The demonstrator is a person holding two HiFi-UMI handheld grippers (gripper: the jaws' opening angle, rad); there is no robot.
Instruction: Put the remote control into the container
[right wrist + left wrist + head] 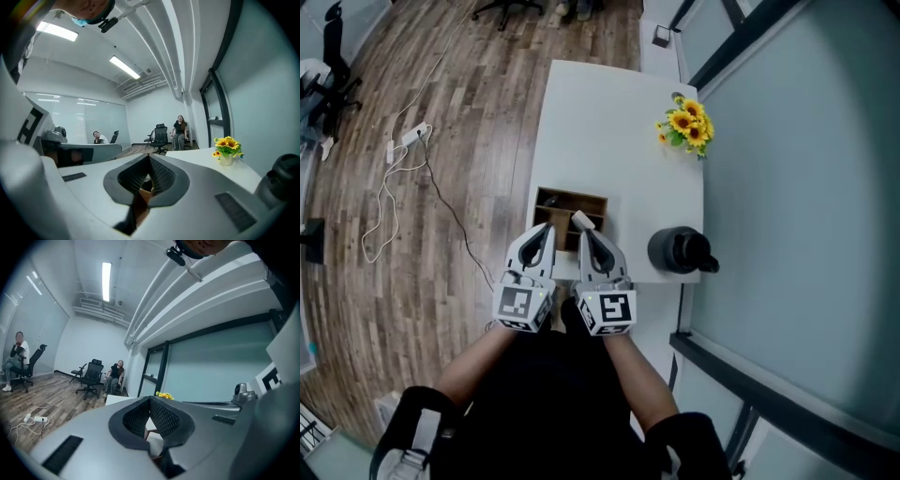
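A brown wooden container (pixel 572 198) stands open on the white table (pixel 609 112) near its front edge. A pale end, apparently the remote control (pixel 581 221), sticks up inside it at the right. My right gripper (pixel 586 234) hovers just in front of that end; its jaws meet at the tips with nothing between them (pixel 149 158). Beside it, my left gripper (pixel 546 231) points at the container's left part, its jaws also together and empty (pixel 150 400). The container's inside is mostly hidden behind both grippers.
A black jug (pixel 680 251) stands right of the grippers at the table's edge. A vase of sunflowers (pixel 686 125) sits at the far right. A power strip with cable (pixel 411 136) lies on the wooden floor to the left. People sit on office chairs (pixel 115 373) far off.
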